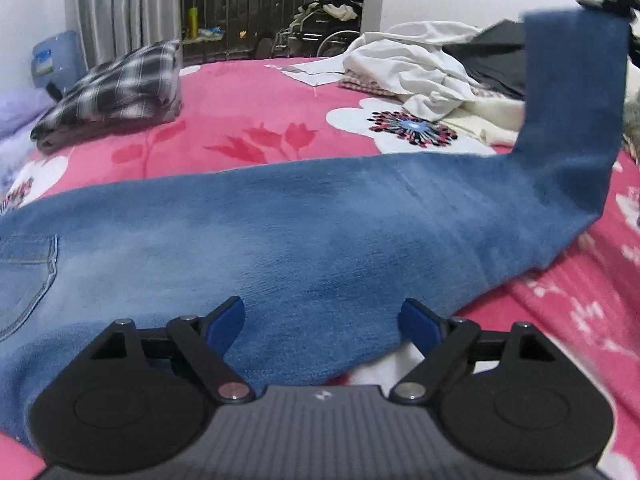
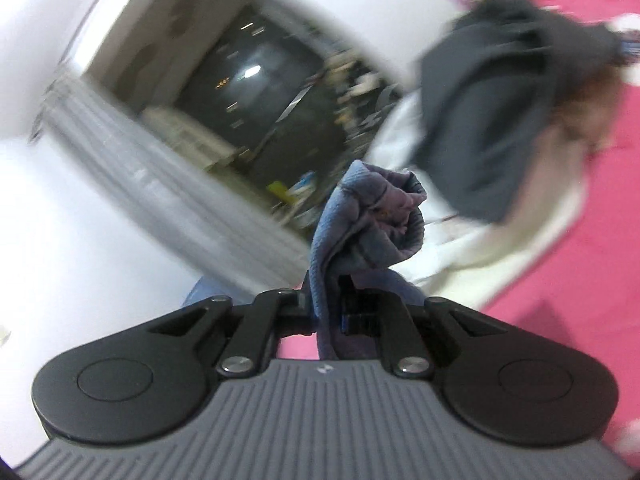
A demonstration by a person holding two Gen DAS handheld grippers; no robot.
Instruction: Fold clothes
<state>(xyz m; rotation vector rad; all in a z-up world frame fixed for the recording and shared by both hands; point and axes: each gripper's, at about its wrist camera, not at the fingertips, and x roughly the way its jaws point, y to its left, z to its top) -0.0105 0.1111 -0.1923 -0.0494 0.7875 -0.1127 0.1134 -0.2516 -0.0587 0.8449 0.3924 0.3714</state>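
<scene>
A pair of blue jeans (image 1: 280,232) lies flat across the pink flowered blanket (image 1: 240,120), its back pocket at the left edge. The leg end (image 1: 576,92) is lifted high at the right, hanging from my right gripper (image 1: 608,0), which shows as a dark shape at the top right corner. In the right wrist view my right gripper (image 2: 326,292) is shut on the bunched hem of the jeans (image 2: 372,216). My left gripper (image 1: 322,320) hovers over the jeans' near edge, its blue pads (image 1: 230,322) wide apart and holding nothing.
A folded black-and-white plaid shirt (image 1: 116,92) sits at the back left of the bed. A heap of white and dark clothes (image 1: 424,68) lies at the back right. Grey curtains (image 1: 120,4) and a dark doorway stand behind. The right wrist view is tilted and blurred.
</scene>
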